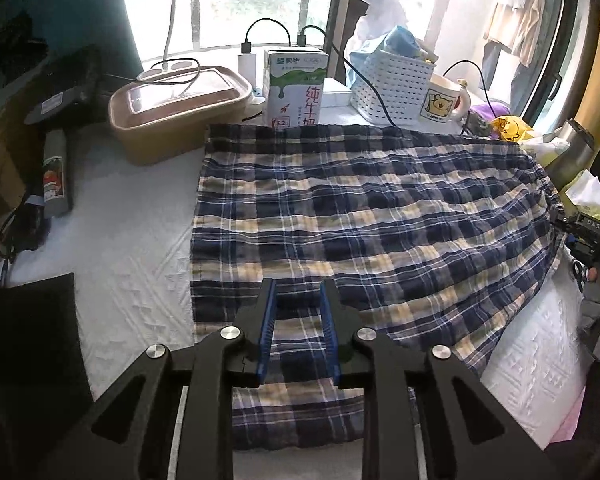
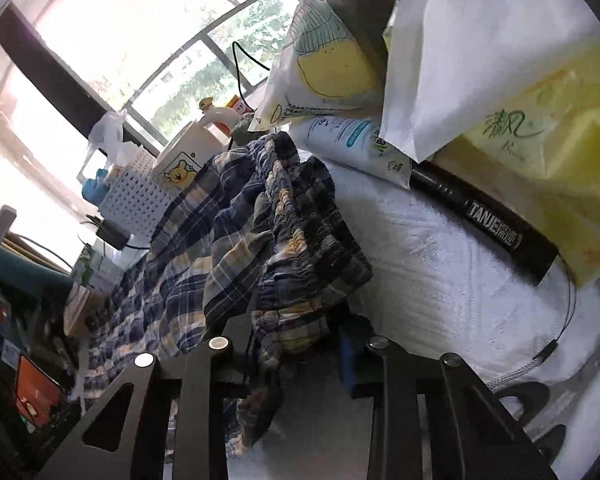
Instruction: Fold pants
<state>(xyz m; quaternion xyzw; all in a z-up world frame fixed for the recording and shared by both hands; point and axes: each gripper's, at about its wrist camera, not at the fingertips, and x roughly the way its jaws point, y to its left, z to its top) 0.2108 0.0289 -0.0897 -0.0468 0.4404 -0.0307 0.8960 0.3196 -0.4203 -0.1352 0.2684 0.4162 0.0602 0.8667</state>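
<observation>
Blue, white and tan plaid pants [image 1: 360, 216] lie spread flat on a white textured cloth [image 1: 140, 232]. My left gripper [image 1: 299, 286] is open, its blue-padded fingers [image 1: 269, 316] hovering over the near edge of the pants, holding nothing. In the right wrist view the elastic waistband [image 2: 296, 216] is bunched up and lies between the fingers of my right gripper [image 2: 296, 344]; the fabric hides the fingertips, so the grip is unclear. The right gripper also shows in the left wrist view [image 1: 592, 236] at the pants' right edge.
Behind the pants stand a brown lidded container [image 1: 176, 108], a milk carton [image 1: 294, 88], a white basket [image 1: 392, 84] and a mug [image 1: 444, 100]. A black tube [image 2: 484, 220], a yellow tissue pack [image 2: 540, 140] and pouches lie right of the waistband.
</observation>
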